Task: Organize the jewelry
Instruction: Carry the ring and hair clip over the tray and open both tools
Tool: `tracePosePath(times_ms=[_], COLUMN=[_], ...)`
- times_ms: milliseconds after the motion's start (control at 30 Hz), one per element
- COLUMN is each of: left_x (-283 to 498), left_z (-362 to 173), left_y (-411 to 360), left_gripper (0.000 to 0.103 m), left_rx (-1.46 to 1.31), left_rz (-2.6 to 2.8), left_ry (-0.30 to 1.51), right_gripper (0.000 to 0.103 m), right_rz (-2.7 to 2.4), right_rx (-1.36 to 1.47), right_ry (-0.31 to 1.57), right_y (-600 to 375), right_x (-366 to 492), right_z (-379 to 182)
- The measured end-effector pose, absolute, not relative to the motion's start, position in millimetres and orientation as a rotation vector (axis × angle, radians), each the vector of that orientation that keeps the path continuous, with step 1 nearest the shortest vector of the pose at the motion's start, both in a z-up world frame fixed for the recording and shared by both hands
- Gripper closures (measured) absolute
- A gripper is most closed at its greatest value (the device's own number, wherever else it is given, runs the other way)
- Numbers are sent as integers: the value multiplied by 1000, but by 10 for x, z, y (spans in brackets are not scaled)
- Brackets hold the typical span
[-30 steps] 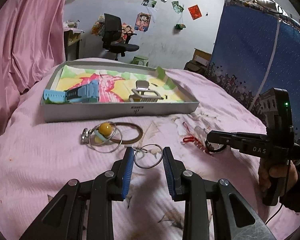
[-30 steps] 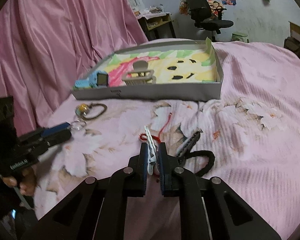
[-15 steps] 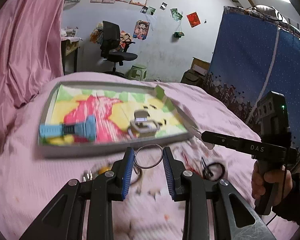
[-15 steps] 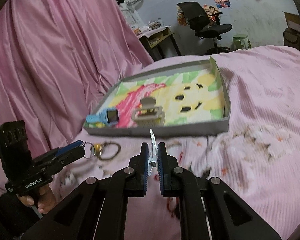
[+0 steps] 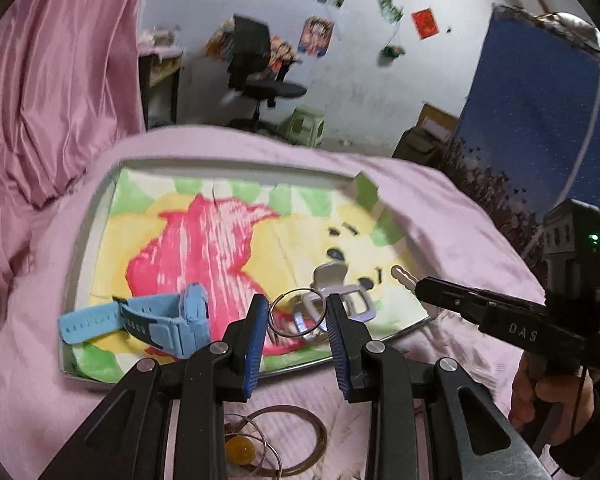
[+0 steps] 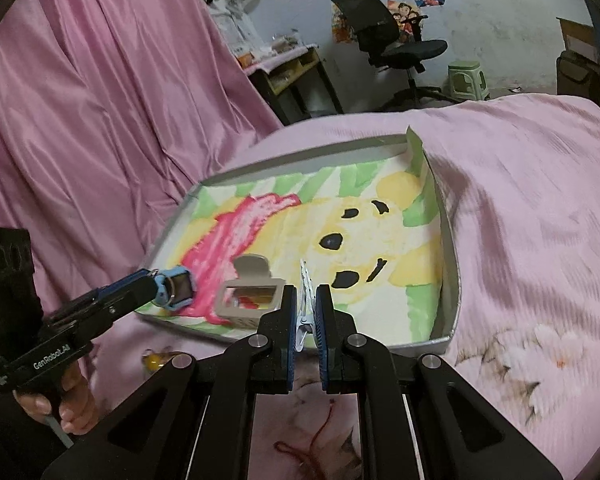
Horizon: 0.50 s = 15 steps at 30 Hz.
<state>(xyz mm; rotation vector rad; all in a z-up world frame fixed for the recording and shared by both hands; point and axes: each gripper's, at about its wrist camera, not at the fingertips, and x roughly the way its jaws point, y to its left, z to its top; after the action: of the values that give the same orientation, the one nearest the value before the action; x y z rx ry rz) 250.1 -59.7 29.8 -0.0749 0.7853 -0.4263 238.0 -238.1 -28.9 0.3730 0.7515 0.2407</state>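
So both grippers are holding something over the front edge of the shallow grey cardboard tray (image 5: pixel 85 240) with the yellow cartoon-bear lining. The left gripper (image 5: pixel 298 322) has a thin silver wire hoop (image 5: pixel 298 313) pinched between its blue pads, jaws only as far apart as the ring is wide, and the hoop floats just above the tray's near rim. Right behind it in the tray sits a grey rectangular belt buckle (image 5: pixel 340 300), and off to the left lies a light blue plastic watch (image 5: pixel 148 320) on its side.

The right gripper (image 6: pixel 305 320) is nearly closed on a slim silver metal hair clip (image 6: pixel 305 292), which sticks straight up out of the pads, over the near right part of the tray by the bear's mouth.

Back on the pink bedspread (image 5: pixel 440 208), under the left gripper, there's a bunch of thin brownish bangles with an amber bead (image 5: pixel 268 444). A red cord (image 6: pixel 312 440) lies on the cover below the right gripper.
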Motion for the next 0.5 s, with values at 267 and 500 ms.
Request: tracePosePath(times_ms=[267,500], left_x=[2680,2671], left_z=[67,5], left_y=[-566,-582], left_gripper=[75,74], left_rx=[-110,-78], left_rz=[-359,-341], left_ry=[907,934], right_gripper=[94,94], right_rz=[217,213], right_rx=[323,280], right_ry=[840,879], right_y=[-2254,-2177], right_x=[2587,2618], right_z=[-453,-517])
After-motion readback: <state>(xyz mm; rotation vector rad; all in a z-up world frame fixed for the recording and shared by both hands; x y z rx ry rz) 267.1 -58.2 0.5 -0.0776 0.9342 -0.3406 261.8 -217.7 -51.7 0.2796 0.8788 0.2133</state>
